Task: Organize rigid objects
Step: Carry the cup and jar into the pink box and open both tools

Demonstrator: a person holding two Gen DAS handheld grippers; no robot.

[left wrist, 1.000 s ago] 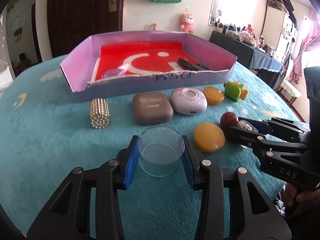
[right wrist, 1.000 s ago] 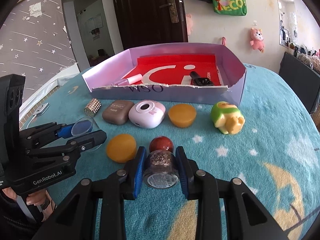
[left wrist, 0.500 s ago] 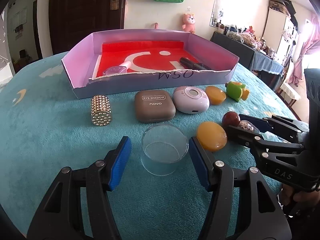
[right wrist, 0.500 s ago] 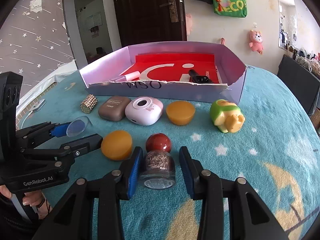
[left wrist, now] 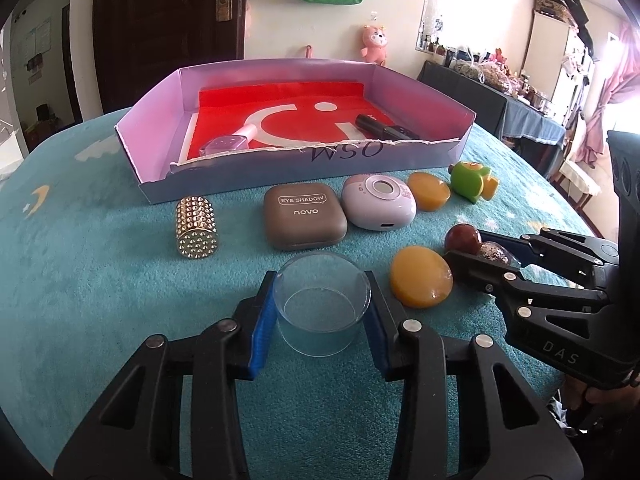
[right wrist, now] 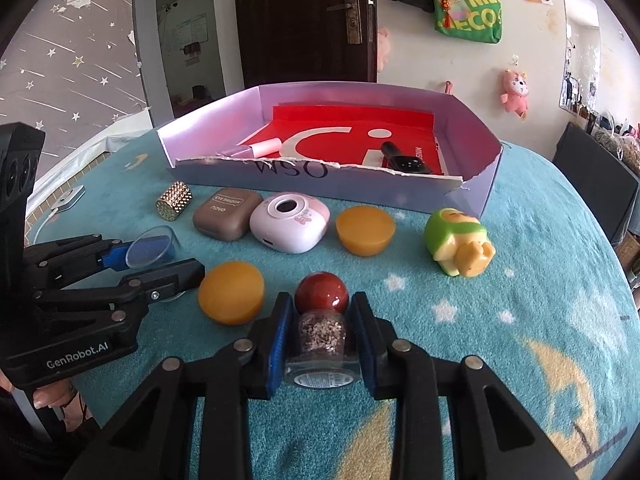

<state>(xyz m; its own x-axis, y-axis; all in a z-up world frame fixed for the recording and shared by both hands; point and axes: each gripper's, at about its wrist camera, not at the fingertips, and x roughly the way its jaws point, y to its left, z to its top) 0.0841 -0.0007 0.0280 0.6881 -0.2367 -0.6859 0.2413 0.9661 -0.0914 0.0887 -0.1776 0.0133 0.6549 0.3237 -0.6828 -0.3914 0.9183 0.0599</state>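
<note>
Both our claws are clamped on their picks!

Our left gripper (left wrist: 322, 312) pinches the clear cup (left wrist: 322, 300) at lower centre, blue pads on both sides. Our right gripper (right wrist: 320, 342) squeezes the glitter jar (right wrist: 320, 340) at lower centre, red ball (right wrist: 322, 292) just beyond. The lilac box (right wrist: 472, 200) sits across the upper middle on the teal cloth (right wrist: 540, 280).

Eye-shadow case (left wrist: 305, 222) blocks ahead of left gripper (left wrist: 322, 312); bare cloth (left wrist: 100, 280) leftward
</note>
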